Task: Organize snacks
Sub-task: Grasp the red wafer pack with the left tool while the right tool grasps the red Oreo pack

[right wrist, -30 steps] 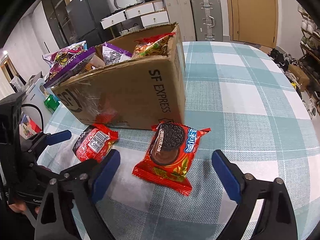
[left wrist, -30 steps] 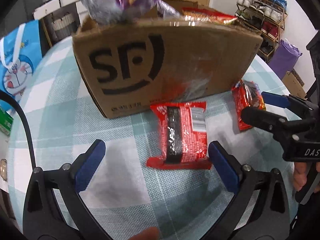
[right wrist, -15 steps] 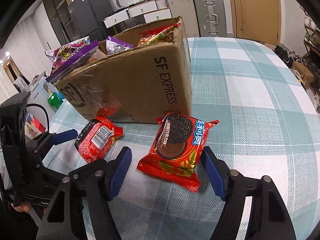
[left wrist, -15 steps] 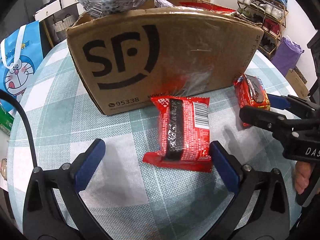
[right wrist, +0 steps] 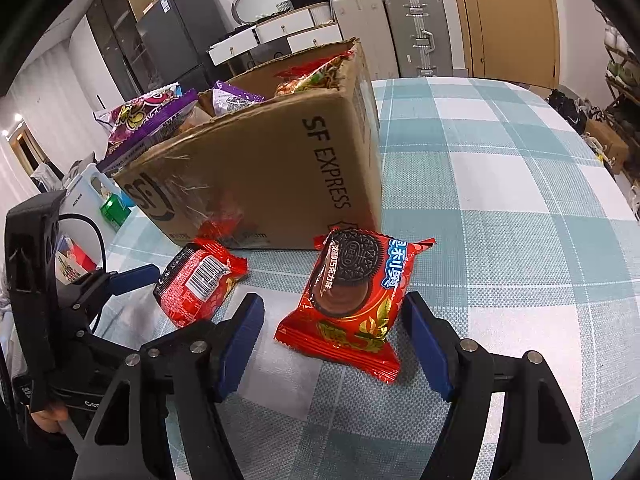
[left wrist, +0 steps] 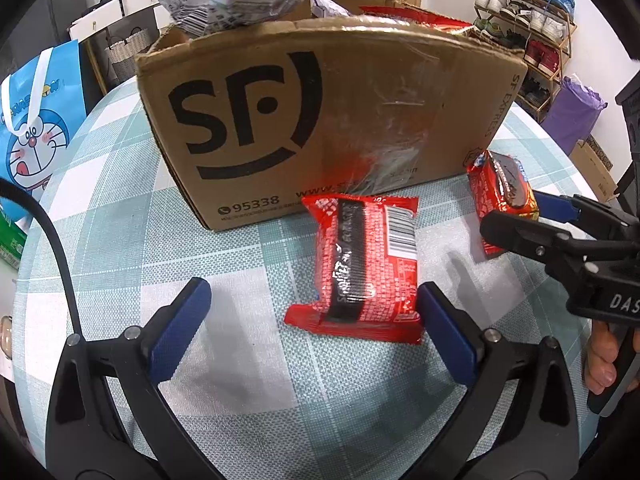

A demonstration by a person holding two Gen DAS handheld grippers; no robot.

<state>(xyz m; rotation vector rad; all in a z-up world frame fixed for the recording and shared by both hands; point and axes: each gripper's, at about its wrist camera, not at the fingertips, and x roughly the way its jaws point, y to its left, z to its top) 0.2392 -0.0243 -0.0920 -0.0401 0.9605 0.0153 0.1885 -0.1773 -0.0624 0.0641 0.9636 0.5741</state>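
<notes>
Several snack bags already fill the cardboard box (right wrist: 256, 176). Two packets remain on the table (right wrist: 500, 208): right claw (right wrist: 332, 332), partly closed, brackets the Oreo packet (right wrist: 352, 292), seemingly without pinching; left claw (left wrist: 308, 320) gapes beside the red packet (left wrist: 360, 264).

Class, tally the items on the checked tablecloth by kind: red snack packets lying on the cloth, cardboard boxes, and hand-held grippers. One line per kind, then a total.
Red snack packets: 2, the barcode packet and the Oreo packet
Cardboard boxes: 1, the SF box
Hand-held grippers: 2, left hand-held gripper and right hand-held gripper
Total: 5
</notes>
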